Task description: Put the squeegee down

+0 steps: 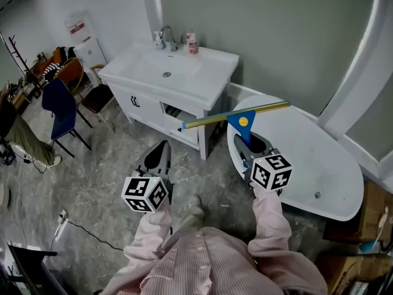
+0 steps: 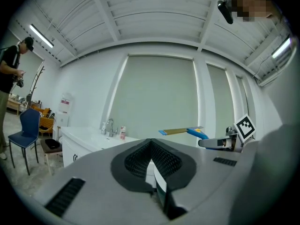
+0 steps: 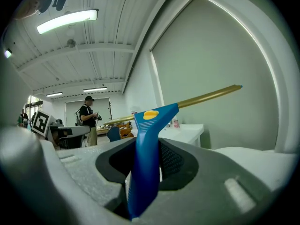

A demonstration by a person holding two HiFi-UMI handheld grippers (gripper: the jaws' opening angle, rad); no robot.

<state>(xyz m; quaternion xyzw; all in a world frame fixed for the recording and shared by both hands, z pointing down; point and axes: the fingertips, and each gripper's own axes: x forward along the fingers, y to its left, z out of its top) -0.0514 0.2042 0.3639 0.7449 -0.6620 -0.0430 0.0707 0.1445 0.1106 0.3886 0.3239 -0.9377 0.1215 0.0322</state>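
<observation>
"Since the squeegee [image 1: 244,120] hangs in the air, would you call any of this done?"

"Not by my reckoning. My right gripper [image 1: 252,146] is clamped on its blue handle, both pads pressing the sides (its own view shows that plainly). From the head view the gold blade lies crosswise, reaching from the vanity [image 1: 212,63] front to the near end of the tub [image 1: 331,165]. It rests on neither."

"And your left?"

"The left gripper [image 1: 161,153] has its jaws together with nothing in them. It hovers over the floor, well apart from the squeegee, and I judge it has no part to play."

"So what's left?"

"All of it, really. I have to pick a resting place, lower the squeegee until it bears on something, then let the jaws go and draw clear. The tub is the nearest surface ahead of me and the vanity top is near on the left. Which one is meant, I can't tell from here."
</observation>
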